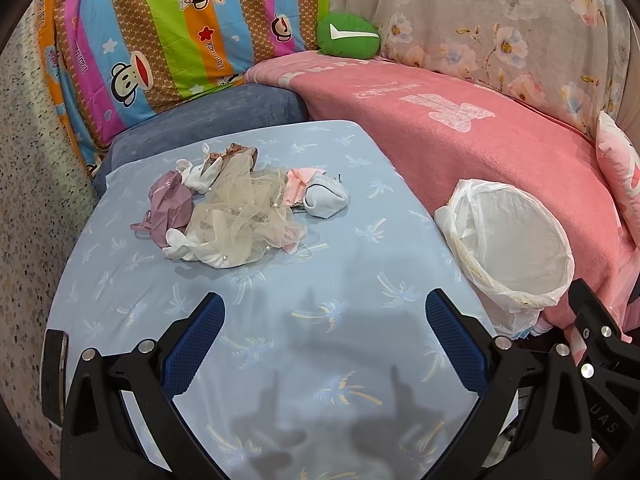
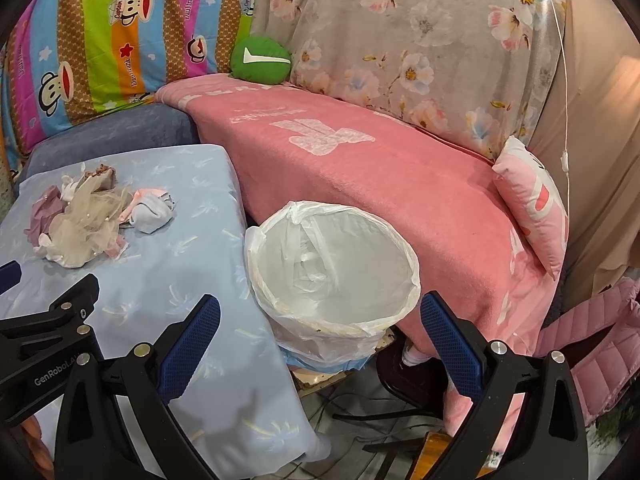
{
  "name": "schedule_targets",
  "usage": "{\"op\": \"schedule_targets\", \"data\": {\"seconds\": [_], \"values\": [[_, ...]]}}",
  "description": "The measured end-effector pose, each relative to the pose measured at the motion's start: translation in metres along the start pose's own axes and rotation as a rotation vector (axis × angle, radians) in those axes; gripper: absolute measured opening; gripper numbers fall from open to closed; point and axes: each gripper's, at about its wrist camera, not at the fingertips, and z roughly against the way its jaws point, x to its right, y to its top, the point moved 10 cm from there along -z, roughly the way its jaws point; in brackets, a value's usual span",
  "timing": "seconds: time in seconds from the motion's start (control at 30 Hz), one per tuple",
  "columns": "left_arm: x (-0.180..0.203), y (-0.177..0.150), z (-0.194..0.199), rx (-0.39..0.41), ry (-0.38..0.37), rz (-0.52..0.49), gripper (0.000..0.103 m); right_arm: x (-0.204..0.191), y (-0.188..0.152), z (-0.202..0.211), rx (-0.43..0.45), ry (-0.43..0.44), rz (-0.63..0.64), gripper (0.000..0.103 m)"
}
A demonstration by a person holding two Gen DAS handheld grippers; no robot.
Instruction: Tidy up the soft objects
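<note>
Left gripper (image 1: 325, 320): jaws spread wide, nothing between them, lower centre of frame. Right gripper (image 2: 320, 322): likewise wide and unloaded, lower centre.

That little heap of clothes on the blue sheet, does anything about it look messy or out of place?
Yes. The heap is a jumble: a gauzy beige piece, white socks, a mauve garment and a pale blue sock lie tangled together. The lined bin beside the blue sheet looks empty.

The left wrist view looks down over the blue-sheeted table (image 1: 280, 320). The right wrist view sits further right, above the lined bin (image 2: 332, 272). Both share table and bin.
</note>
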Motion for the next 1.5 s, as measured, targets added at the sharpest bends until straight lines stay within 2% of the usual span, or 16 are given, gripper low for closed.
{"op": "schedule_targets", "data": {"seconds": [1.5], "values": [[0.011, 0.004, -0.008, 0.009, -0.014, -0.007, 0.096, 0.007, 0.004, -0.008, 0.005, -0.021, -0.01, 0.097]]}}
